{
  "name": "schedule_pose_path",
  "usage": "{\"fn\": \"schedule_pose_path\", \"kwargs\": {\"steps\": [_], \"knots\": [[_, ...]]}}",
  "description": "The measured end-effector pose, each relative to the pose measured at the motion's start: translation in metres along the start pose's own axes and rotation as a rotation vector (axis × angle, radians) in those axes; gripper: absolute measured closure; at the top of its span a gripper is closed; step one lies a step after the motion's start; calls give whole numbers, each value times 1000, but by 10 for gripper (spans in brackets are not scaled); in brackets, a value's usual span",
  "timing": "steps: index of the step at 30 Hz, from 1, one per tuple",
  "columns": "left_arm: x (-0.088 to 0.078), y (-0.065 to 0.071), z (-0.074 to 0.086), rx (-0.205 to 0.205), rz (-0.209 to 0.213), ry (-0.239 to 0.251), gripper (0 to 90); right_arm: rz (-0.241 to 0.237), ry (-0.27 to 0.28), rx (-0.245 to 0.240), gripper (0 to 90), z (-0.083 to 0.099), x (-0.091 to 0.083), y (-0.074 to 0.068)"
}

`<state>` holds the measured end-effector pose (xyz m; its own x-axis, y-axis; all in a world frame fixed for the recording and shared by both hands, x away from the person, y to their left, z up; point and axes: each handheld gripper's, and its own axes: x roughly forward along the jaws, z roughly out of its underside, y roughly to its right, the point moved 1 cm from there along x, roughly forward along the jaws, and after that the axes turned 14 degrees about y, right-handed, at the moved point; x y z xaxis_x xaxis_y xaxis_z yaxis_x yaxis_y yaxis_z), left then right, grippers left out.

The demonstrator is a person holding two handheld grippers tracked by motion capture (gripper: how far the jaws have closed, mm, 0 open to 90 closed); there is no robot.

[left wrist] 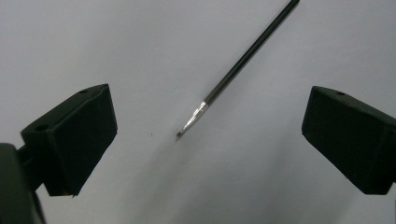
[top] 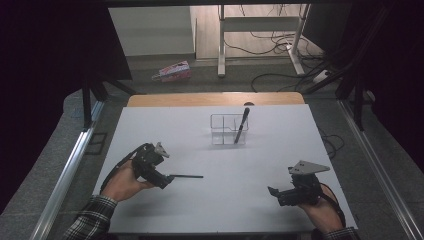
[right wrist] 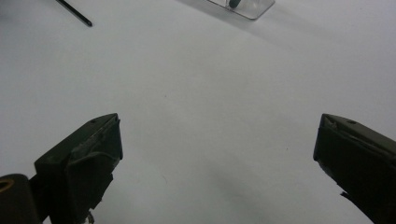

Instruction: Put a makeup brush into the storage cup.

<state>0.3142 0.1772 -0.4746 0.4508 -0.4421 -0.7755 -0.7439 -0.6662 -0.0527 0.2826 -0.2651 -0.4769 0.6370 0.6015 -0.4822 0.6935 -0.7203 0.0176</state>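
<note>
The left gripper (left wrist: 205, 140), jaws spread wide, hovers at lower left of the high view over a thin black brush (left wrist: 238, 67) lying flat on the white table (top: 210, 200), apparently lined up for pickup. The right gripper (right wrist: 217, 163) idles open. A clear organiser (top: 222, 131) holds a black pen (top: 241, 126) leaning upright. No legible writing.

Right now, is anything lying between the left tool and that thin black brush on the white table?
Nothing visible does. The left tool stands open over the white table, and the thin black brush lies flat with its silver-collared tip pointing in between the jaws, bare tabletop around it. The clear plastic organiser sits farther off.
</note>
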Motion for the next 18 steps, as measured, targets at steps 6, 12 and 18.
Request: {"fn": "schedule_pose_path", "kwargs": {"steps": [6, 12, 18], "knots": [[9, 0, -8, 57, 21, -33, 72, 1, 0, 0, 11, 0, 0, 0], [17, 1, -15, 85, 32, -54, 87, 1, -1, -1, 11, 0, 0, 0], [25, 4, -23, 103, 53, -56, 106, -1, -2, -2, 12, 0, 0, 0]]}}
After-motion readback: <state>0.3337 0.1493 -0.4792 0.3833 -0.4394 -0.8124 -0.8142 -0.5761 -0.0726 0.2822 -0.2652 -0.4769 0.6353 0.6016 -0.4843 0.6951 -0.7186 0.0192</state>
